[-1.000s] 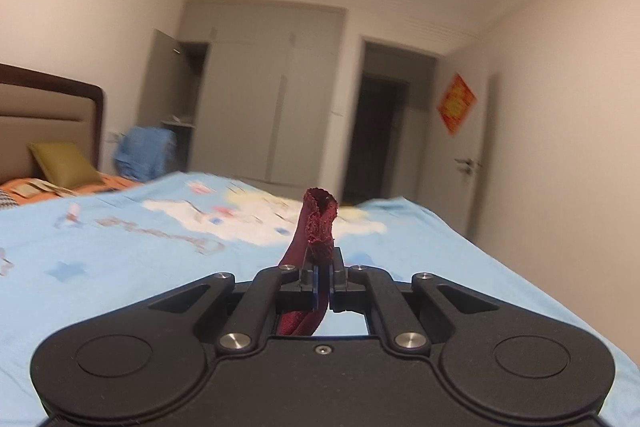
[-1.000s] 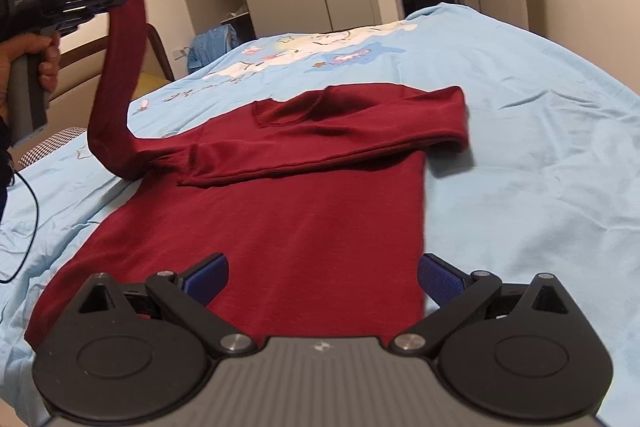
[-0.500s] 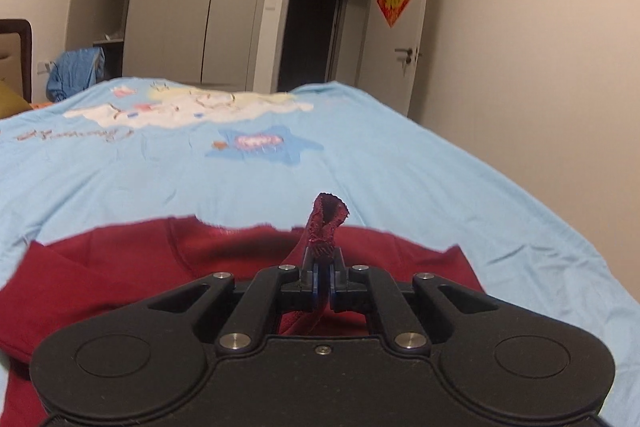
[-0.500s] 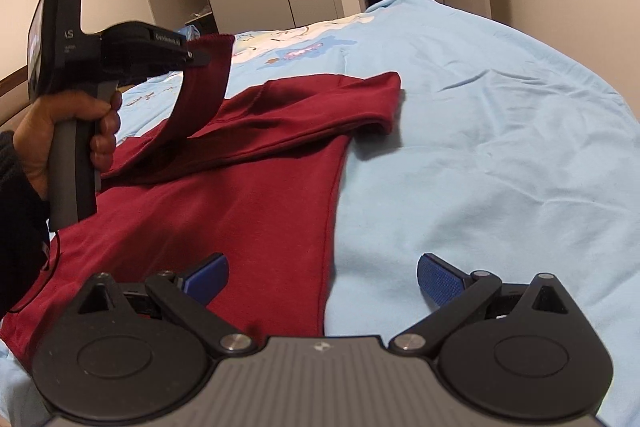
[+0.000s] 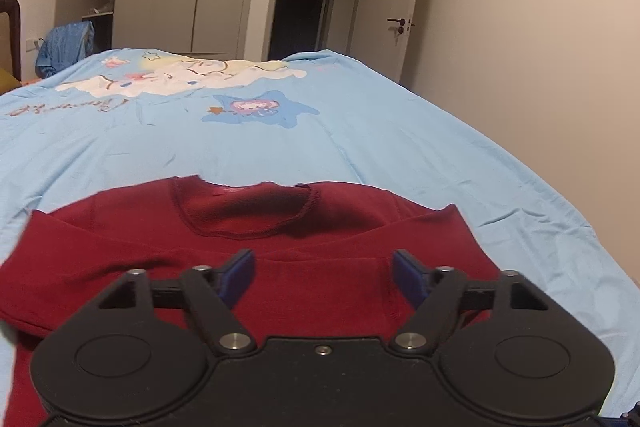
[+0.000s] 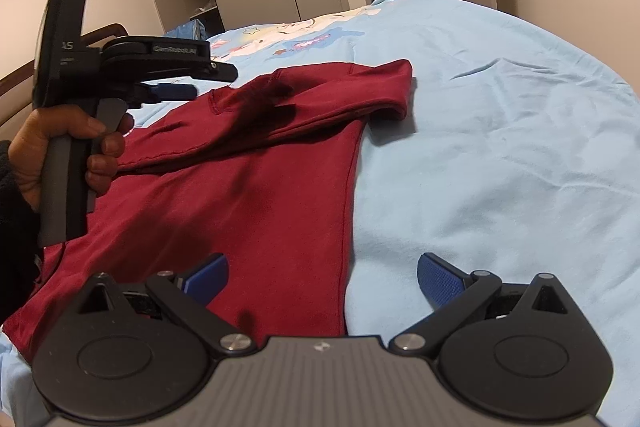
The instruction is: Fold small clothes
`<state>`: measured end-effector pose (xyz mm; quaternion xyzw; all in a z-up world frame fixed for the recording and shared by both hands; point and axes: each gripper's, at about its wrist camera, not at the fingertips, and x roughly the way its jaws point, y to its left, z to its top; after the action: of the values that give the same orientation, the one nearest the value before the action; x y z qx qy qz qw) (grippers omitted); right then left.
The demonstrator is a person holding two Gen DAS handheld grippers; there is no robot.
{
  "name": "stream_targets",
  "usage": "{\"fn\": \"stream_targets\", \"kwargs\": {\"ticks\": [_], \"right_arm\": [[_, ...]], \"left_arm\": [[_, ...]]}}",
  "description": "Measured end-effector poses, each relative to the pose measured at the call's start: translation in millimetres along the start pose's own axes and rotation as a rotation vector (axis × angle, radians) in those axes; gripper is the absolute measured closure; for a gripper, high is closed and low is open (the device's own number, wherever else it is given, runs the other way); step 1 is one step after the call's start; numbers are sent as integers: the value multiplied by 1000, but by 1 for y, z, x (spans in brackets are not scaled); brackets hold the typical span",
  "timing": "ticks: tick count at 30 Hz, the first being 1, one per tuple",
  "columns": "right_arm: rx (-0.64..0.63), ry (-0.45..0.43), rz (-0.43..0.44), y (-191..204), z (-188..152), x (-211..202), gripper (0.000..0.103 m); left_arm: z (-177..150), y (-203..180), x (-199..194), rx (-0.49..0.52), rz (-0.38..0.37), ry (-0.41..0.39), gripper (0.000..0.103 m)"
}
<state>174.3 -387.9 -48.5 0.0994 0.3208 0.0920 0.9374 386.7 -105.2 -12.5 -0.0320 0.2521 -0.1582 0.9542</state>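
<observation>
Left wrist view looks over the left gripper (image 5: 323, 277), whose jaws have just been opening; they stand wide apart with nothing between them, and the blue pads (image 5: 240, 273) are clear of the cloth. Directly below and ahead lies the dark red top (image 5: 120, 255), spread on the light blue bedsheet (image 5: 360, 131) with its neckline (image 5: 244, 211) toward the far end of the bed. A sleeve (image 5: 332, 277) lies folded across the chest, running left to right just under the open jaws.

Seen from the right wrist, the right gripper (image 6: 322, 281) is also wide open and holds nothing. It hovers at the near hem, straddling the garment's right side edge (image 6: 348, 227), so one pad is over red cloth and the other over sheet. The top's long axis runs away from this gripper, near to far, and the folded shoulder (image 6: 394, 87) sits at the far right.

A hand (image 6: 56, 143) grips the left gripper's handle at the left of that view, tool tilted forward and somewhat down over the upper chest. Whether its fingertips touch the fabric is hard to say from here; they look just above it.

With both sleeves apparently laid in, the next fold would probably bring the hem up toward the neckline. That turns on the hem lying nearest the right gripper, while the left one would have to travel back toward the near end to take its own corner.
</observation>
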Motion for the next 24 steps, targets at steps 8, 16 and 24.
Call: {"fn": "stream_targets", "kwargs": {"ticks": [8,16,24], "right_arm": [[-6,-7,3,4,4,7,0],[-70,-48,18,20,31,35,0],[-138,-98,35,48,79,93,0]], "left_arm": [[-9,66,-44,-38,237,22,4],[-40,157,-81,-56,515,87,2],[-48,189,-58,-7,590,107,12]]}}
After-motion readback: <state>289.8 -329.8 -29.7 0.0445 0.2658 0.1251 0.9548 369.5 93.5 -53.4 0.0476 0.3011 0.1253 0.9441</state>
